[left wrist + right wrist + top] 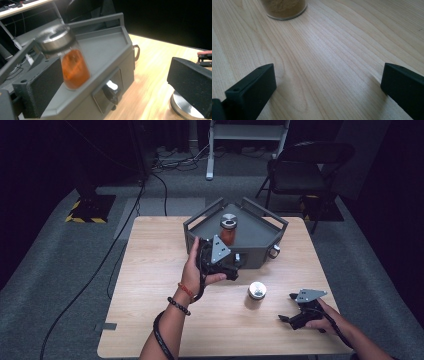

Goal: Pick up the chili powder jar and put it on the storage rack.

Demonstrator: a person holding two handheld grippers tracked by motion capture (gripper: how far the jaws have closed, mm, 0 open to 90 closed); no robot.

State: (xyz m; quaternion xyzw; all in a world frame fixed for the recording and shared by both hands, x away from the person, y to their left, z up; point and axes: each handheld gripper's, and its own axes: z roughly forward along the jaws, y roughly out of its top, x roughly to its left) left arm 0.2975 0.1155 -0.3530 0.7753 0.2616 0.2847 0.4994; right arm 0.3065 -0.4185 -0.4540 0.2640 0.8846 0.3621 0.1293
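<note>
Jars are the business here: an orange-filled jar [228, 232] with a metal lid stands upright inside the grey tray [262, 247] at the upper middle of the high view, and a second jar [257, 291], lidded in metal and holding a tan powder, stands on the bare table [150, 285] lower and to the right, apart from the tray.

In the left gripper view the orange-filled jar [72, 62] sits in the upper left of the frame, on the tray floor near the front wall of the tray [107, 67]. The left gripper [226, 265] hangs at that wall with its jaws spread wide and nothing between them, which suggests the jar in the tray is either just set down or about to be taken; I cannot tell which.

The right gripper [286, 319] rests low at the lower right of the high view, held by the right hand [325, 317], jaws likewise parted and empty. In its own view the tan jar [284, 8] stands at the top left edge of the frame, straight ahead of the open jaws, so this gripper seems lined up to take it next.
</note>
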